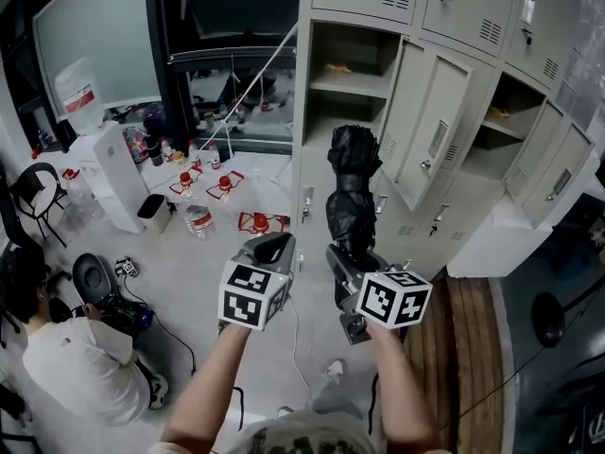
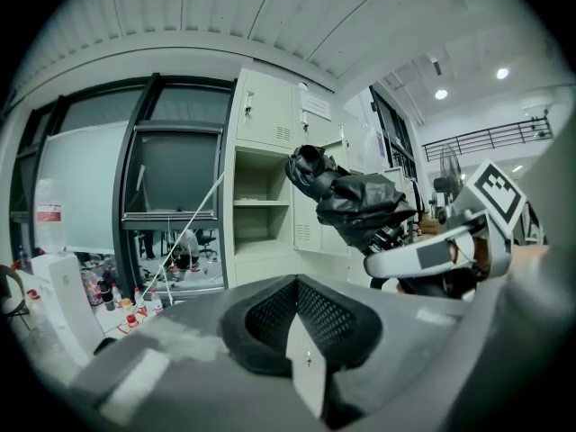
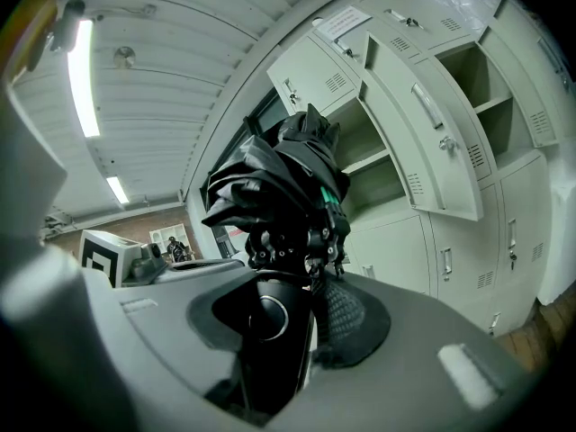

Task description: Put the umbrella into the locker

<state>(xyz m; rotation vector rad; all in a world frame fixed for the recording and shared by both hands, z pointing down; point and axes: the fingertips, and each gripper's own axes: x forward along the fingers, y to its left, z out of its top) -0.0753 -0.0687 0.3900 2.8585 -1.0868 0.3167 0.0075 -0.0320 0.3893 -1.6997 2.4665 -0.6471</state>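
Head view: right gripper [image 1: 346, 265] grips umbrella [image 1: 353, 187] by handle, long axis running up-frame toward open locker [image 1: 304, 112]; left gripper [image 1: 274, 248] pinched together, empty, alongside.

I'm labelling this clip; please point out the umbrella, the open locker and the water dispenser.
umbrella [image 1: 352, 183]: head view, folded black canopy.
locker [image 1: 364, 50]: head view, back wall of the open compartment.
water dispenser [image 1: 112, 180]: head view, white body.
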